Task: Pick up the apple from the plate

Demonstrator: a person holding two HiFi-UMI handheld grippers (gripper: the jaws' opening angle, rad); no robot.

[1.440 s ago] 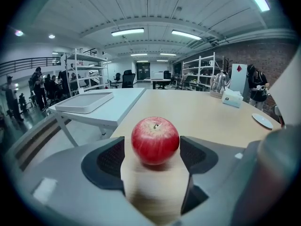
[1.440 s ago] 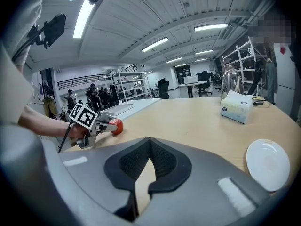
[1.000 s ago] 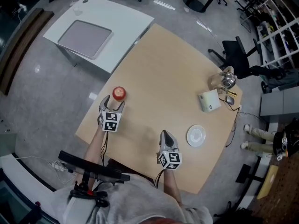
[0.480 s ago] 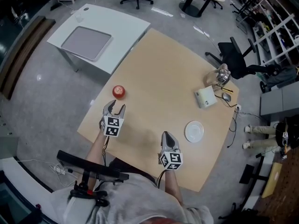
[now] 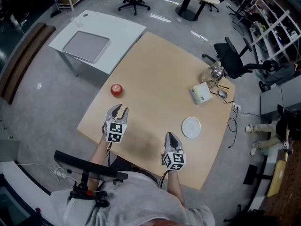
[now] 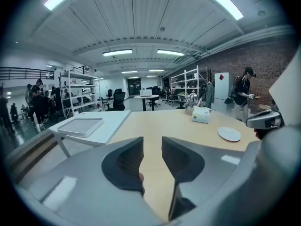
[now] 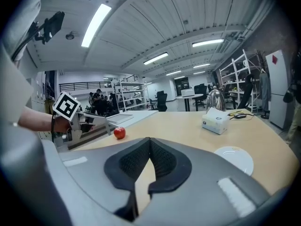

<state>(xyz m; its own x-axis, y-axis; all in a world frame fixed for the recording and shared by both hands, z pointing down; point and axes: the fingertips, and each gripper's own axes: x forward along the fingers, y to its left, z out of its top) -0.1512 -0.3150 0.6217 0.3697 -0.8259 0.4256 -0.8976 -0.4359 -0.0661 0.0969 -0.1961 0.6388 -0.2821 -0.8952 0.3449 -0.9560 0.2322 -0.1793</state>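
The red apple [image 5: 116, 89] sits on the bare tan table [image 5: 160, 74] near its left edge, apart from the empty white plate [image 5: 191, 127]. My left gripper [image 5: 117, 110] hovers just short of the apple, on the person's side. Its jaws are closing with a narrow gap and nothing between them [image 6: 152, 142]. My right gripper [image 5: 170, 137] is near the front edge, left of the plate, with its pads meeting and nothing held [image 7: 149, 142]. The right gripper view shows the apple [image 7: 119, 133] beside the left gripper [image 7: 80, 126], and the plate [image 7: 233, 158] at right.
A white tissue box [image 5: 200, 94] and a metal kettle [image 5: 214, 73] stand at the table's far right. A white side table [image 5: 117, 25] with a grey tray [image 5: 86, 44] adjoins the far left. Office chairs and shelves surround the table.
The left gripper has drawn back from the apple toward the person, and its jaws have narrowed. The apple stays on the table. The right gripper has also pulled back a little.
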